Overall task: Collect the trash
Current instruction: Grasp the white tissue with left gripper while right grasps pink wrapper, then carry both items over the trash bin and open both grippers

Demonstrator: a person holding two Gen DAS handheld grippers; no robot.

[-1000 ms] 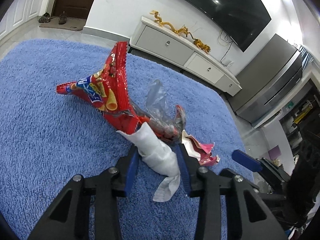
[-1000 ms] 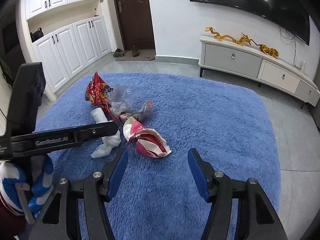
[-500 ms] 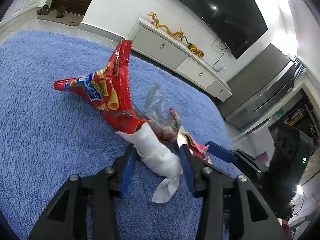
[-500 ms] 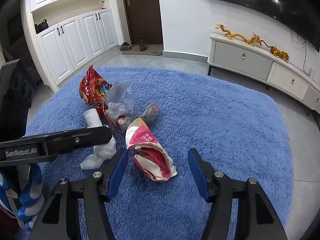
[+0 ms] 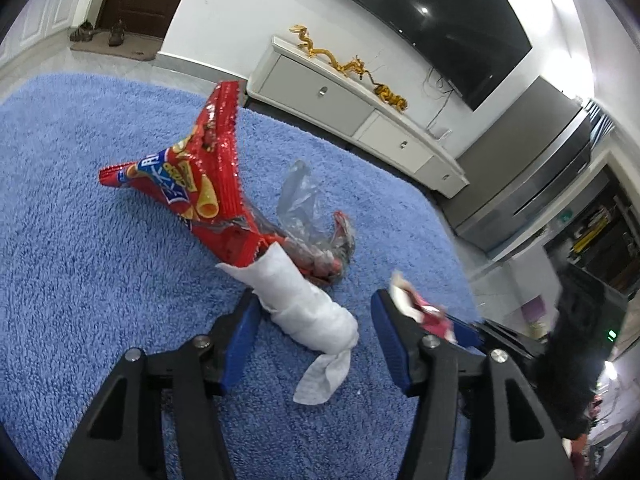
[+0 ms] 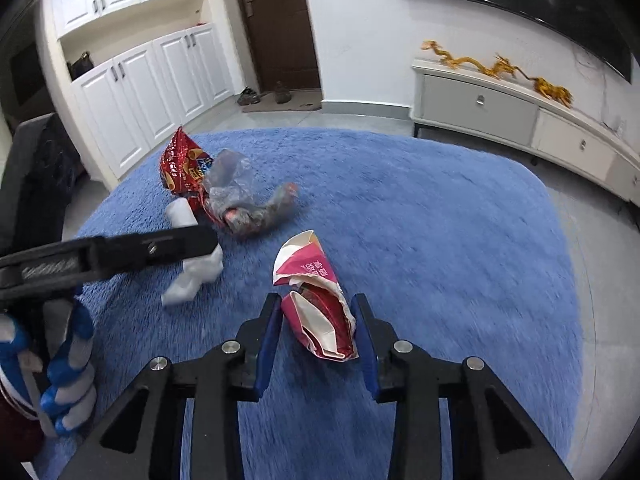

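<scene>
Trash lies on a blue rug point(image 5: 80, 240). A rolled white tissue wad point(image 5: 308, 308) lies between the open fingers of my left gripper point(image 5: 314, 320), touching its left pad. A red snack bag point(image 5: 200, 184) and a crumpled clear plastic bag point(image 5: 304, 204) lie just beyond it. In the right wrist view, my right gripper point(image 6: 316, 320) is closed on a crumpled pink-and-white paper carton point(image 6: 316, 304). The tissue point(image 6: 196, 272), snack bag point(image 6: 180, 164) and plastic bag point(image 6: 236, 196) lie to its left. The carton point(image 5: 416, 308) shows blurred in the left wrist view.
A white TV cabinet point(image 6: 520, 116) with golden dragon figures point(image 6: 496, 68) stands past the rug. White cupboards point(image 6: 140, 92) and a brown door point(image 6: 276, 24) are at the back left. Shoes point(image 6: 264, 96) sit by the door. My left gripper's arm point(image 6: 108, 256) crosses the right wrist view.
My left gripper's fingers have opened wider around the tissue. My right gripper has moved forward over the pink carton and its fingers have closed on it.
</scene>
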